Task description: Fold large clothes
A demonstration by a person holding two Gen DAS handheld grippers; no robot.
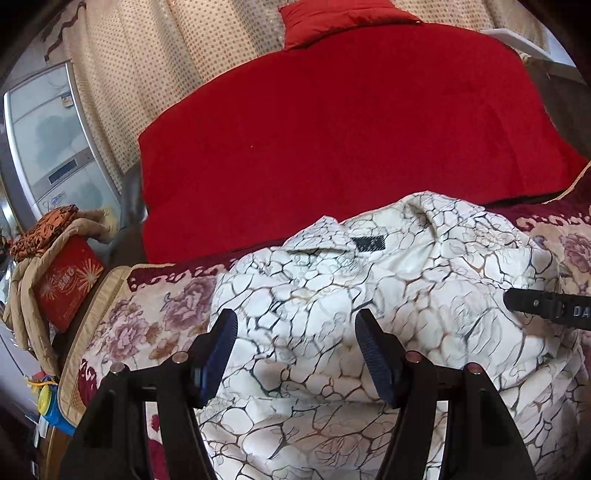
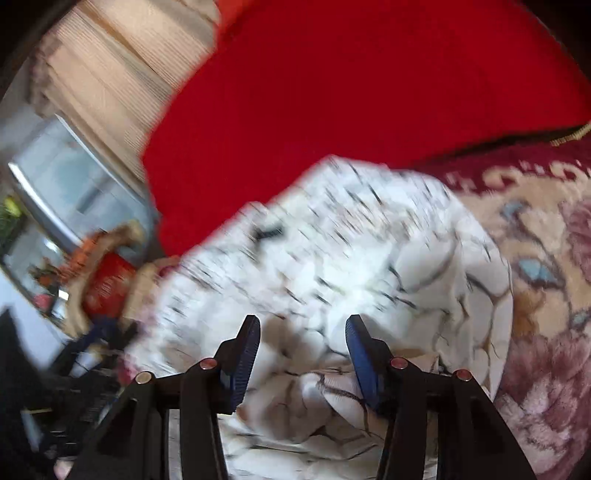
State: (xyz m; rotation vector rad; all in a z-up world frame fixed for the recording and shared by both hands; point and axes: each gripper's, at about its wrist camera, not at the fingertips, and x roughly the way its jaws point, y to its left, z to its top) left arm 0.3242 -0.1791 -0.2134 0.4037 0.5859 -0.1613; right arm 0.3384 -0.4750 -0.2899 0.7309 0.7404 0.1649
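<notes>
Your left gripper (image 1: 295,325) and right gripper (image 2: 303,332) both gaped wide, holding nothing; motion blur smeared the right view. The crumpled white crackle-patterned garment (image 1: 369,280) lay beneath both, on the floral bedspread (image 1: 147,317).

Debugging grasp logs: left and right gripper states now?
Left gripper: open, above the white crackle-print garment, holding nothing.
Right gripper: open, holding nothing.

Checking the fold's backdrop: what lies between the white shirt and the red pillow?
The red blanket spans from shirt to pillow, shown in the left wrist view.
</notes>
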